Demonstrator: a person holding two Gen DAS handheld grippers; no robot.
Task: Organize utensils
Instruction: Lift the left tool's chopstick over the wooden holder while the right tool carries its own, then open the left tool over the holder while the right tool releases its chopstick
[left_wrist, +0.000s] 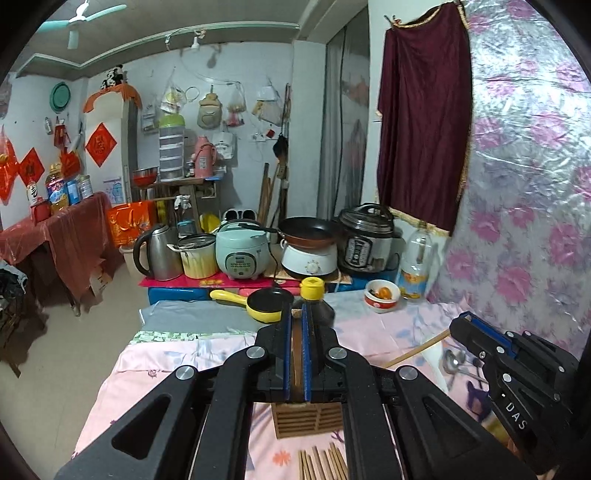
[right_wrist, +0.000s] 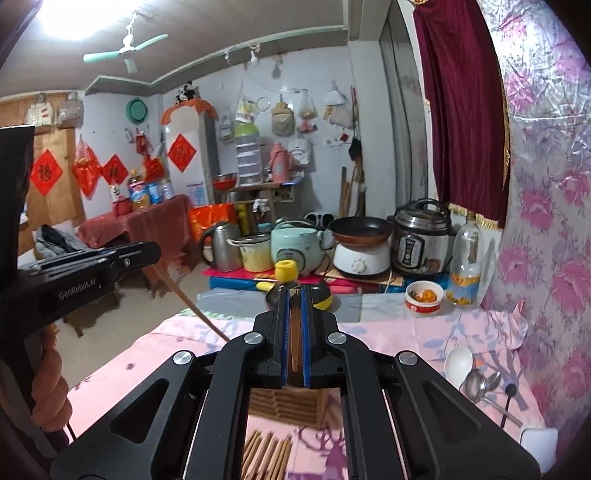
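My left gripper (left_wrist: 296, 314) is shut on a wooden chopstick (left_wrist: 296, 339) that stands between its blue pads. My right gripper (right_wrist: 294, 295) is shut on another chopstick (right_wrist: 294, 332). Both hang above a brown slatted wooden utensil holder (left_wrist: 308, 419), also in the right wrist view (right_wrist: 286, 404). Several loose chopsticks (right_wrist: 267, 456) lie on the pink cloth in front of the holder. Metal spoons (right_wrist: 480, 384) and a white spoon (right_wrist: 458, 363) lie to the right. The left gripper (right_wrist: 146, 253) with its chopstick (right_wrist: 192, 306) shows in the right wrist view.
A pink flowered cloth (left_wrist: 369, 336) covers the table. At its far edge stand a yellow pan (left_wrist: 266, 302), a yellow-capped bottle (left_wrist: 312, 290), a bowl with fruit (left_wrist: 382, 295) and a clear bottle (left_wrist: 415, 266). Cookers and a kettle (left_wrist: 157, 253) stand behind. A flowered wall (left_wrist: 535, 221) is on the right.
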